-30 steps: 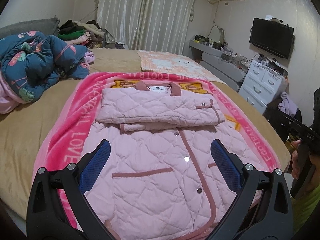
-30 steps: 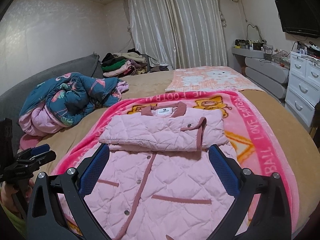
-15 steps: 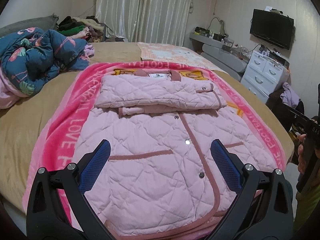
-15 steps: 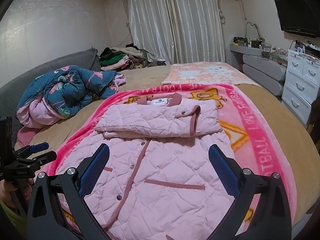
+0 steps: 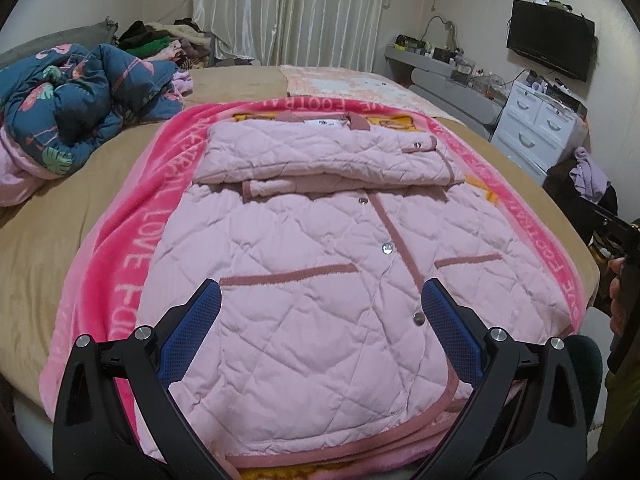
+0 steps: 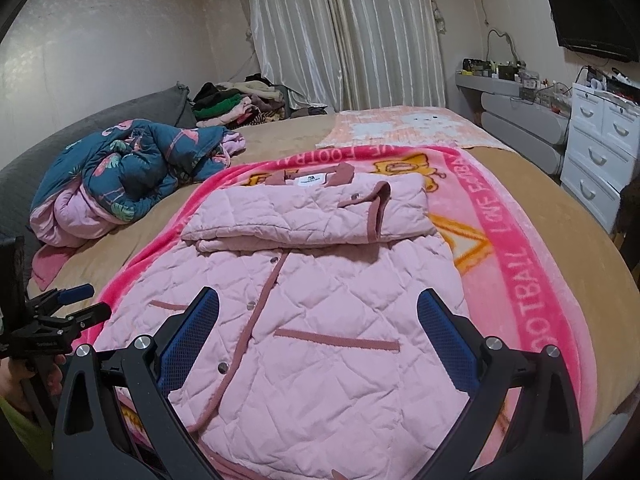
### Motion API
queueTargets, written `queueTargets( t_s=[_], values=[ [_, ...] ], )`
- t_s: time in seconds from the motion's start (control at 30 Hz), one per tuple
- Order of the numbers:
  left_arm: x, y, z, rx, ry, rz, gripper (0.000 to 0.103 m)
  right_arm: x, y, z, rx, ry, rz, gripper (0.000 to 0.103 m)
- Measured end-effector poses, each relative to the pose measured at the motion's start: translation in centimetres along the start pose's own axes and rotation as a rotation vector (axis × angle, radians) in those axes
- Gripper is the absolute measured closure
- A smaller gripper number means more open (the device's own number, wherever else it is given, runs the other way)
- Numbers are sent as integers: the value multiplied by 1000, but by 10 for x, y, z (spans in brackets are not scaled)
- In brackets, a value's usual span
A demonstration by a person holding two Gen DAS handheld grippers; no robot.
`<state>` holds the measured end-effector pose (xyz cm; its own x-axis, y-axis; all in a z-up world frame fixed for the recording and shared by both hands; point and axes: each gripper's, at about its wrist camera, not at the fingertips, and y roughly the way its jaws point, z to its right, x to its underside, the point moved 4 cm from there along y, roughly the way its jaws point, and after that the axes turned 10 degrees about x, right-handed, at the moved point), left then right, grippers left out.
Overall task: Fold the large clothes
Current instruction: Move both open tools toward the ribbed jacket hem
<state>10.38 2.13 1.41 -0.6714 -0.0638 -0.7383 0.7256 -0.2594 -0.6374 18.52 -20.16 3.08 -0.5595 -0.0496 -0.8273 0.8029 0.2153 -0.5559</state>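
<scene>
A pink quilted jacket (image 5: 320,272) (image 6: 320,320) lies buttoned and flat on a bright pink blanket (image 5: 124,264) (image 6: 532,280) on the bed. Both sleeves (image 5: 320,156) (image 6: 304,216) are folded across its chest below the collar. My left gripper (image 5: 320,312) hovers open above the jacket's hem, nothing between its blue pads (image 5: 192,336). My right gripper (image 6: 316,320) is also open over the hem, a little to the right. The left gripper shows at the left edge of the right wrist view (image 6: 68,308); the right gripper shows at the right edge of the left wrist view (image 5: 612,224).
A crumpled dark-blue flamingo duvet (image 5: 68,104) (image 6: 132,168) lies at the bed's left. A peach blanket (image 6: 404,128) lies beyond the jacket, a clothes pile (image 6: 236,104) at the back. White drawers (image 6: 600,148), a grey shelf and a wall TV (image 5: 548,40) stand to the right.
Both grippers have drawn back toward the foot of the bed and tilted down, so more of the jacket's hem shows. The jacket has not moved; both stay open.
</scene>
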Motion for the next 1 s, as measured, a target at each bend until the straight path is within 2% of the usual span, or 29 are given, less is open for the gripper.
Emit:
queueTargets(
  t_s=[0.37,1.0],
  values=[
    [16,3,-12,-27,-17,-28,9,18,5,7,3,3,-32,4],
    [38,-3,-57,-112,-85,-64,9,41,8,34,42,24,-85,4]
  ],
)
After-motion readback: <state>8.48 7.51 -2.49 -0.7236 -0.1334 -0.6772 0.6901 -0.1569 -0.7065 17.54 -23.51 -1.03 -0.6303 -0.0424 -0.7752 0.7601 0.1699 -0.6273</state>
